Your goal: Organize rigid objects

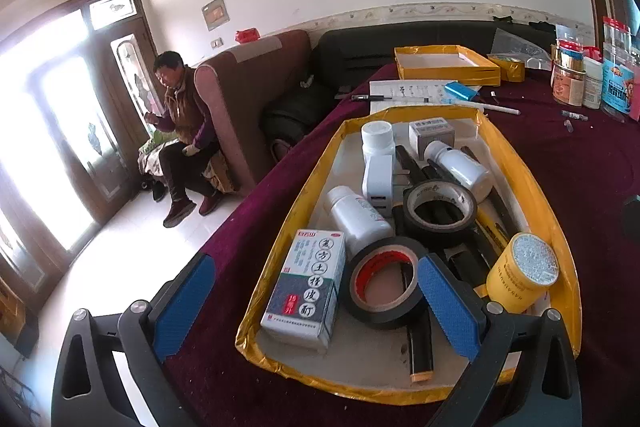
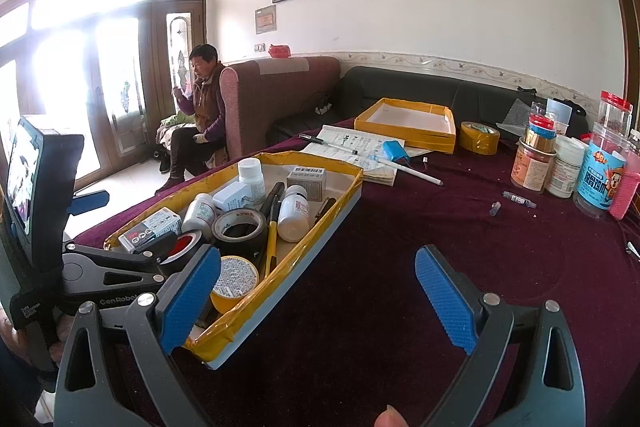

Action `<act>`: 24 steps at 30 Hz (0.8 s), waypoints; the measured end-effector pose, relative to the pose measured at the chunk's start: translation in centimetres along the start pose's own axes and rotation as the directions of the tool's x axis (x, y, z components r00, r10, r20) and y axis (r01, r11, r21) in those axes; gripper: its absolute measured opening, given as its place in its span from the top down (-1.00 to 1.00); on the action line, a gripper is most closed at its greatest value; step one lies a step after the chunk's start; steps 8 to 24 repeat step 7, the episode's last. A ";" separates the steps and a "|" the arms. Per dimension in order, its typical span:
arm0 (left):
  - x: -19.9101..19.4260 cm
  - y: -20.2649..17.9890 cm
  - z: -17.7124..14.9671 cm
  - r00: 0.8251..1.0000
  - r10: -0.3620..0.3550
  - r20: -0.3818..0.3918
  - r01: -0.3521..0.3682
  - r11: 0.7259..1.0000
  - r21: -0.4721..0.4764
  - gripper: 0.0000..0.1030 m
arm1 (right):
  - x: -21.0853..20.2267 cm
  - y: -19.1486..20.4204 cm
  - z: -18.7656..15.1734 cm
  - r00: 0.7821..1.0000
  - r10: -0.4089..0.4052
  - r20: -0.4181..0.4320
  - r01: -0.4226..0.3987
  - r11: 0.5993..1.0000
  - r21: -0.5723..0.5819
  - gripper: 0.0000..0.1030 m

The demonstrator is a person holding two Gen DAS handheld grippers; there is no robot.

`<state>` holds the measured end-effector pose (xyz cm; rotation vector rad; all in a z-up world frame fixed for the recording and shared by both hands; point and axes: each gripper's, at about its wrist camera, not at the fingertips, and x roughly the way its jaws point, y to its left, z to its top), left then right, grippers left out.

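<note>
Left fingers [image 1: 316,299] spread wide over yellow tray [image 1: 532,183], right fingers [image 2: 318,301] released above maroon tablecloth [image 2: 440,227]

Maroon-clothed table [image 2: 400,251] under yellow-taped tray [image 2: 304,247], booklet [image 2: 352,151], jars [image 2: 568,167].

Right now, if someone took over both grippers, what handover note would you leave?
Left gripper: open, empty, poised over the near end of the yellow-taped cardboard tray.
Right gripper: open, empty, over the bare maroon tablecloth beside that tray.
In the tray: white pill bottles, two black tape rolls, a white medicine box, a yellow round tub, a white charger, black pens.
A second yellow-taped tray farther back looks empty.
Left: a white pen, a blue box and small vials lie loose on the cloth.
</note>
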<state>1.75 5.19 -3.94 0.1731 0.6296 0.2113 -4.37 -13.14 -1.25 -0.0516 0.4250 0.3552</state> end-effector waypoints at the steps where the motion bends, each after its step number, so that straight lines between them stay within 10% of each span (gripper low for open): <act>1: -0.1 0.1 0.0 1.000 0.013 0.004 -0.013 1.000 0.000 -0.98 | 0.0 0.0 0.0 1.000 -0.001 0.000 0.001 1.000 0.000 -0.90; 24: -0.6 0.2 -0.1 0.999 0.030 0.022 -0.030 1.000 0.004 -0.98 | 0.0 0.0 0.0 1.000 0.000 0.000 0.000 1.000 -0.001 -0.90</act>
